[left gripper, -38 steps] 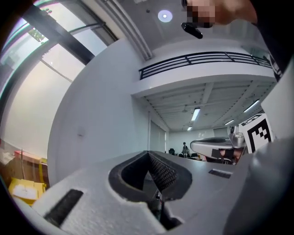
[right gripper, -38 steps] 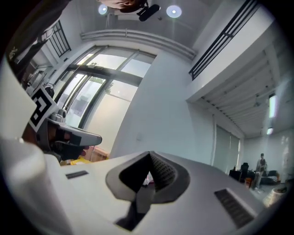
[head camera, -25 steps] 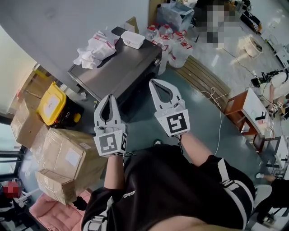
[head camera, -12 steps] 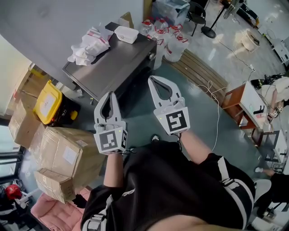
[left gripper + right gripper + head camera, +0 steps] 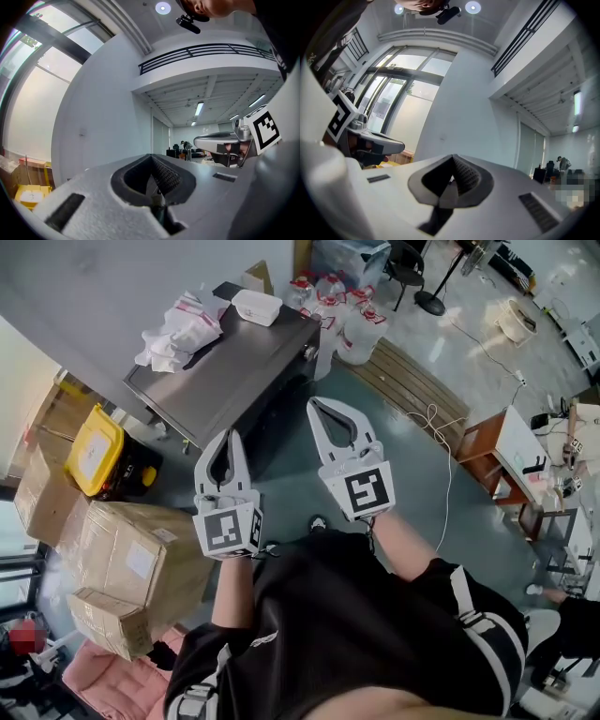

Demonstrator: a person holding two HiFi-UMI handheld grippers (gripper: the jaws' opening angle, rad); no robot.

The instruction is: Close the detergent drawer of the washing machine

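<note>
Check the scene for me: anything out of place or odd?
Only clutter: crumpled white bags and a tray lie on the grey unit, and a loose cable trails over the floor at right. No open drawer shows. The left gripper and right gripper are shut, empty.

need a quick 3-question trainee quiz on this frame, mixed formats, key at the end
1. True or false: the left gripper is clamped on a cardboard box.
2. Multiple choice: what lies on the grey table? A) white bags and a white container; B) a laptop; C) a yellow bin.
3. Short answer: how do the jaws of the right gripper stand, and what do they hold?

Key: 1 false, it is shut on nothing and held in the air. 2 A. 3 shut, holding nothing.
</note>
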